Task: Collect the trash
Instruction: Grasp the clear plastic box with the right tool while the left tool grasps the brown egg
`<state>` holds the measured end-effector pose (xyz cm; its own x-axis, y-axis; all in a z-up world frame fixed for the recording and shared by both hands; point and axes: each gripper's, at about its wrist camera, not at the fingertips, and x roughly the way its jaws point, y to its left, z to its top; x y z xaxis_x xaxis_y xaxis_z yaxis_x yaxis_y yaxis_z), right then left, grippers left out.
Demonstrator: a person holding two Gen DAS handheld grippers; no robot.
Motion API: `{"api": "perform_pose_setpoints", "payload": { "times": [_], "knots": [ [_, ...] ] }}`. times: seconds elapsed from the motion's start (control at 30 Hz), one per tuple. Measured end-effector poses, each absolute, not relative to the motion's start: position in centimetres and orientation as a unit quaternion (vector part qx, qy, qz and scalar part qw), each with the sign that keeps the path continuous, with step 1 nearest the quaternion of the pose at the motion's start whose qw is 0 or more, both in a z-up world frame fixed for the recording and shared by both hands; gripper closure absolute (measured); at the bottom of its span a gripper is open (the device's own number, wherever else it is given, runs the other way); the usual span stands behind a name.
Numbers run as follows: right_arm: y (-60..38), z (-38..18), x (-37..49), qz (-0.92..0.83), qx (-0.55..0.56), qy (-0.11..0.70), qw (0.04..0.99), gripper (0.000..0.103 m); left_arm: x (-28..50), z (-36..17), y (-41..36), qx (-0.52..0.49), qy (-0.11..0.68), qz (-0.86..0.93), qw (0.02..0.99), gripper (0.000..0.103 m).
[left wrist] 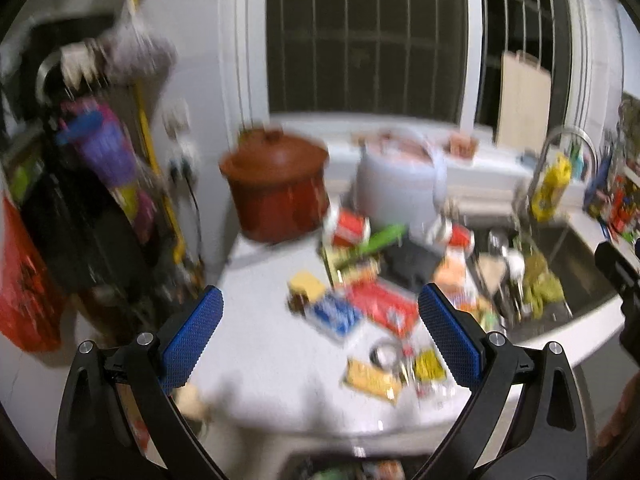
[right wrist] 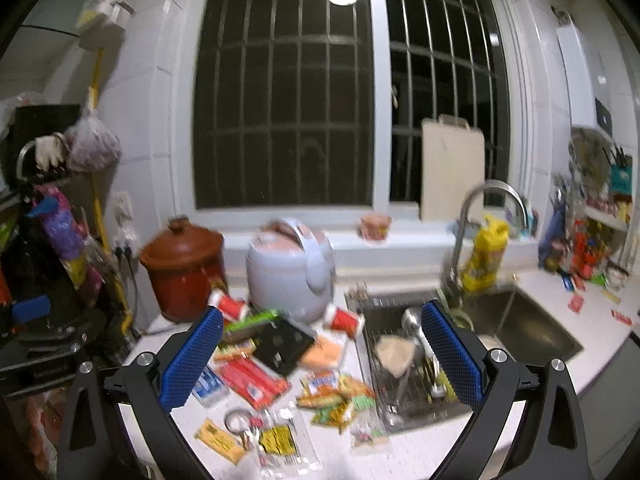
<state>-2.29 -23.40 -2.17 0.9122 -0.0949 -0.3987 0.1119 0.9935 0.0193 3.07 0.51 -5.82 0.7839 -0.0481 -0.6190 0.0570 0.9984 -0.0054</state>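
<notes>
A heap of trash lies on the white counter: a red wrapper, a blue packet, yellow packets, a black tray and red cups. The same heap shows in the right wrist view, with the red wrapper, black tray and yellow packets. My left gripper is open and empty above the counter's near edge. My right gripper is open and empty, held above the heap. The left view is blurred.
A brown clay pot and a pale rice cooker stand behind the heap. A sink with a dish rack and faucet lies to the right. A cluttered black rack stands at left. A bin opening shows below.
</notes>
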Motion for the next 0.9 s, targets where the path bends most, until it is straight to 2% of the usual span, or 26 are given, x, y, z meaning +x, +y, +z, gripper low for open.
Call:
{"api": "perform_pose_setpoints", "payload": {
  "times": [0.17, 0.3, 0.47, 0.63, 0.9],
  "knots": [
    [-26.5, -7.5, 0.2, -0.066, 0.096, 0.319, 0.940, 0.005, 5.4, -12.8, 1.9, -0.026, 0.457, -0.027, 0.889, 0.007],
    [-28.5, -12.9, 1.9, -0.081, 0.151, 0.420, 0.891, 0.005, 5.9, -17.3, 3.3, -0.043, 0.505, -0.002, 0.862, 0.007],
    [-28.3, -17.7, 1.8, -0.077, 0.154, 0.451, 0.876, 0.005, 5.5, -21.2, 5.8, -0.025, 0.526, 0.046, 0.849, 0.007],
    [-25.2, -21.0, 3.3, -0.057, 0.065, 0.502, 0.861, 0.005, 5.4, -23.9, 8.4, -0.001, 0.557, 0.060, 0.828, 0.007],
    [-15.7, -20.8, 8.8, 0.114, -0.009, 0.459, 0.881, 0.005, 3.3, -23.7, 13.3, -0.053, 0.535, 0.082, 0.839, 0.007]
  ]
}}
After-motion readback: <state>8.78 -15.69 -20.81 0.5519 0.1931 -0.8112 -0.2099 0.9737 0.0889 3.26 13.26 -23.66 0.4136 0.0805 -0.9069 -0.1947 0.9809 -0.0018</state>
